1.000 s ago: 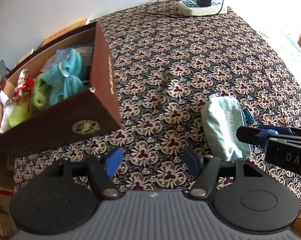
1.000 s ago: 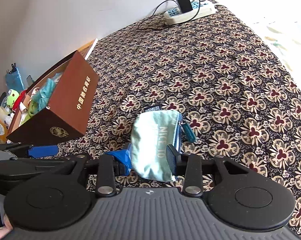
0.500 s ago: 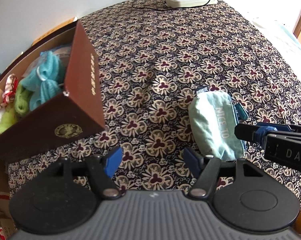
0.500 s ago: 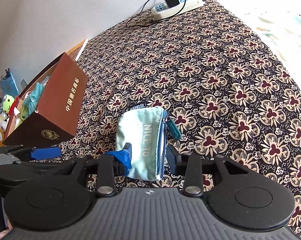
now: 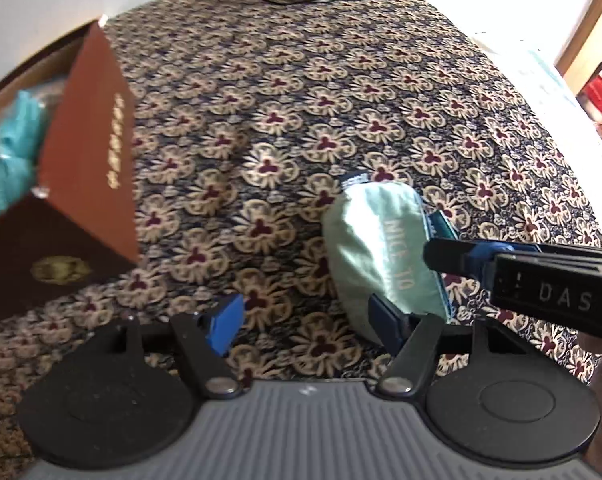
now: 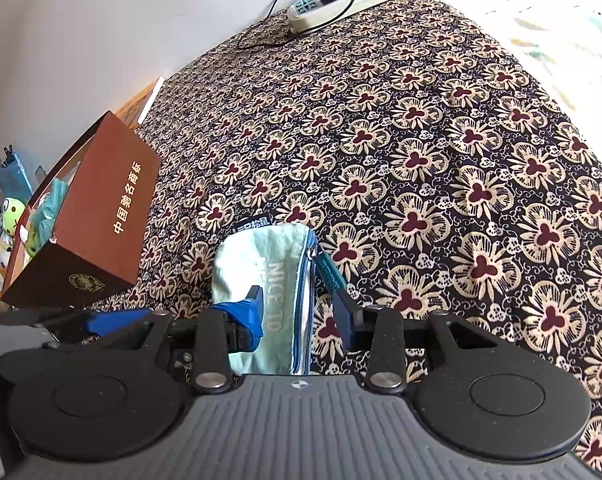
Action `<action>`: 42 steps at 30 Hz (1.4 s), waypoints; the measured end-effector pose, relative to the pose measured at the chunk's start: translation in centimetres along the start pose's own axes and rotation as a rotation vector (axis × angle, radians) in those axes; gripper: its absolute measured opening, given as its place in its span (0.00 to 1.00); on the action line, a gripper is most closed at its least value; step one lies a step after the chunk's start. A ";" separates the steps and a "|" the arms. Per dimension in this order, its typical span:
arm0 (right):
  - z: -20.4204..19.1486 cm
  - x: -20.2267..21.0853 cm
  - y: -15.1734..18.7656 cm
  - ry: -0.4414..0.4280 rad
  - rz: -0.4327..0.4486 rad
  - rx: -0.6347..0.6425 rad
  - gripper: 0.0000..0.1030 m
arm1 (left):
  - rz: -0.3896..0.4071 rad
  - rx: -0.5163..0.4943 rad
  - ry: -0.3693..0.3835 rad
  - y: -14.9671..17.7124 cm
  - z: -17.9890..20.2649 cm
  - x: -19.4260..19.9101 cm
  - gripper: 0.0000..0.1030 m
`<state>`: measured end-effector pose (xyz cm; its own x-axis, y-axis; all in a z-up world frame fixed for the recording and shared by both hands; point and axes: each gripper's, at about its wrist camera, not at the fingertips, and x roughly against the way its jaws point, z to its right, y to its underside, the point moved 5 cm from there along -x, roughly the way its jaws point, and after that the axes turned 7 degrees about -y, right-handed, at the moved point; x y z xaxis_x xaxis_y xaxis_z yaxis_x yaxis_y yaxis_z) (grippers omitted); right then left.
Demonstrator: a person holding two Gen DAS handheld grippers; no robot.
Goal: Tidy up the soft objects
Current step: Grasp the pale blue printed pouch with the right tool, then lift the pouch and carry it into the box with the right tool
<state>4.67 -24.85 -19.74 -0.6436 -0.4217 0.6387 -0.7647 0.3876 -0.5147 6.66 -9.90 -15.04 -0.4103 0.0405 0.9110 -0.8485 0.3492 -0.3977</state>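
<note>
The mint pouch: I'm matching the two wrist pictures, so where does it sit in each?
Left wrist view: the mint pouch lies right of centre on the floral cloth, by the left gripper's right finger.
Right wrist view: the mint pouch lies low and centre, between the open fingers of the right gripper.
Shared landmark: the brown box on the left in both.
</note>
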 end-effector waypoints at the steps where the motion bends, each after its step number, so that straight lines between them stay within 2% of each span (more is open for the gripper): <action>1: 0.1 -0.1 -0.1 0.000 -0.001 -0.002 0.21 | 0.001 0.003 0.009 -0.1 0.1 -0.3 0.68; 9: 0.8 -1.3 -1.0 -0.029 -0.006 -0.008 0.23 | -0.016 0.026 0.121 -0.6 0.8 -2.1 0.70; 13: 0.8 -1.8 -1.3 -0.054 -0.008 0.000 0.23 | 0.016 0.008 0.142 -1.0 1.5 -2.2 0.71; 17: 0.6 -2.3 -1.5 -0.089 -0.026 0.009 0.23 | 0.050 -0.015 0.198 -1.4 2.9 -2.2 0.69; 21: 0.5 -2.6 -1.7 -0.101 -0.033 0.015 0.20 | 0.082 -0.058 0.217 -1.5 4.0 -2.0 0.50; 25: 0.5 -2.7 -1.8 -0.115 -0.042 0.022 0.18 | 0.099 -0.068 0.232 -1.7 4.1 -1.8 0.37; 27: 0.4 -2.6 -1.6 -0.134 -0.040 0.016 0.16 | 0.110 -0.087 0.244 -1.7 4.2 -1.4 0.23; 29: 0.4 -2.5 -1.5 -0.160 -0.048 -0.008 0.16 | 0.119 -0.104 0.258 -1.5 4.5 -1.1 0.17; 35: 0.3 -2.0 -0.6 -0.168 -0.050 -0.058 0.15 | 0.126 -0.112 0.290 -0.8 4.0 -0.5 0.16; 42: -1.5 0.0 -0.1 -0.223 0.004 -0.102 0.15 | 0.213 -0.123 0.294 -0.4 2.3 2.9 0.16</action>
<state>4.81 -23.65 -18.79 -0.6459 -0.5864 0.4889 -0.7626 0.4655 -0.4492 5.06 -12.05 -12.54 -0.4442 0.3847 0.8091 -0.7009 0.4133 -0.5813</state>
